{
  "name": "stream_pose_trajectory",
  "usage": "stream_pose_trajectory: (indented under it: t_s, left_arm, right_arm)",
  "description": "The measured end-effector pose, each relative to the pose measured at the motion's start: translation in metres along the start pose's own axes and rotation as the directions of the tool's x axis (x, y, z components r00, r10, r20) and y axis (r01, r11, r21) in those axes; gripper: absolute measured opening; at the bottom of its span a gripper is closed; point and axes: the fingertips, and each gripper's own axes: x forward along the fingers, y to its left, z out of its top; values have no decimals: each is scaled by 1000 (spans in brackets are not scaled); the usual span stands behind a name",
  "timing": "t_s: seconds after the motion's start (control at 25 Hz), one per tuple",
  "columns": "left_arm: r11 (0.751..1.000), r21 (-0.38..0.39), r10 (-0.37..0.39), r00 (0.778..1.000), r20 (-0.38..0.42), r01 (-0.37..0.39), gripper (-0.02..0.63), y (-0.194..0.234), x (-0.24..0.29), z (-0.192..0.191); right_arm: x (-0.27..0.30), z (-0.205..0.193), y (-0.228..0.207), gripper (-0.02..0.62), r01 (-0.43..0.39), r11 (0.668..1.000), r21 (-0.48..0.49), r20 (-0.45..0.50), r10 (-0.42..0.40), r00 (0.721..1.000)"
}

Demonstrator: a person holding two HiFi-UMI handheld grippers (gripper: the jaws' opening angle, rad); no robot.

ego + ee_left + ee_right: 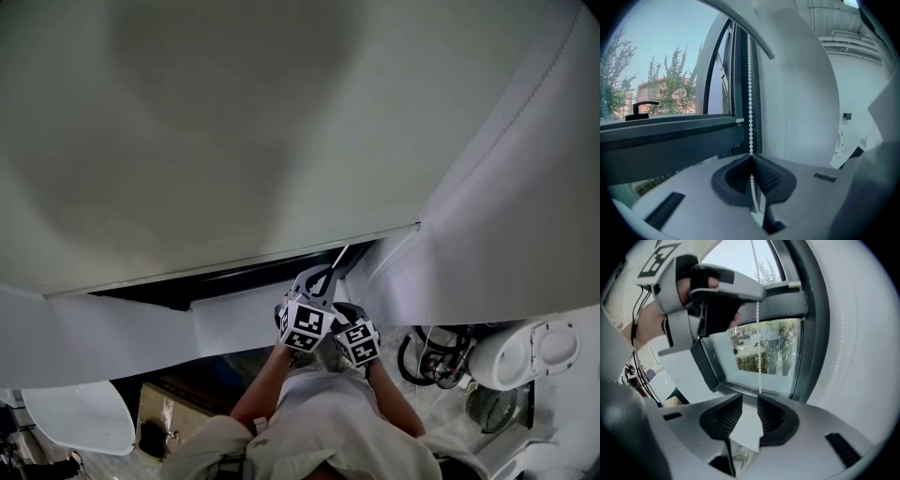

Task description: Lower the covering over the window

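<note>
Since only the left gripper (751, 157) actually has the bead chain (750, 89), pads pressed together on it dead centre of its own view, everything hangs on that one pinch. The right gripper (749, 401) sits below it with jaws spread and nothing clamped. In its view the chain dangles down the middle and ends right at the tip of the right-hand pad, not clearly between the two. Closing from there, I reckon it could just nudge the chain aside and grab air. If the left lets go first, the chain's loose.

The blind (234, 141) fills the top of the head view, its bottom edge crossing mid-frame with a dark strip of window (234, 276) under it, so it's not down yet. Yanking sideways might snag beads too.
</note>
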Motion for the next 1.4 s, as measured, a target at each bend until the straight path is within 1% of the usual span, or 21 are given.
stream_pose_trajectory:
  t_s: [0.08,0.24,0.36,0.48,0.68,0.88,0.96,1.12,1.16,1.24,1.4]
  left_arm:
    - [1000,-3,0,1000,4,0,14,1,-1,-1]
    - [1000,-4,-1,1000,11,1,14,1,-4,1]
    - [1000,-4,-1,1000,12,2,14,1,-6,2]
    - [1000,-5,-6,1000,15,7,14,-1,-7,2]
    - [1000,-9,-18,1000,16,18,14,-3,-7,-4]
    - [1000,-8,-30,999,19,30,14,-9,-7,-1]
    - [999,-9,-34,999,20,34,14,-10,-7,-2]
    - [999,-12,-42,999,25,42,14,-9,-12,-6]
    - [999,-12,-43,999,26,44,14,-9,-12,-5]
    - [999,-13,-45,999,26,45,14,-12,-11,-2]
    - [999,-19,-42,999,33,43,14,-5,-12,-5]
  right_arm:
    - [-14,11,-1,109,11,1000,-1,32,-11,999]
    - [-48,41,-2,110,38,999,20,125,-40,991]
    - [-76,74,-3,110,69,997,19,214,-71,974]
    - [-100,107,0,110,89,996,-10,285,-82,955]
    - [-132,157,3,107,120,992,-47,396,-92,913]
    - [-160,209,-1,92,161,984,-75,511,-100,854]
    - [-162,227,-2,89,171,981,-92,543,-95,834]
    - [-150,248,4,87,180,977,-117,571,-82,817]
    - [-149,251,3,78,182,977,-113,579,-84,811]
    - [-149,257,-1,15,178,980,-94,597,-87,798]
    - [-137,263,-3,8,155,987,-39,631,-96,770]
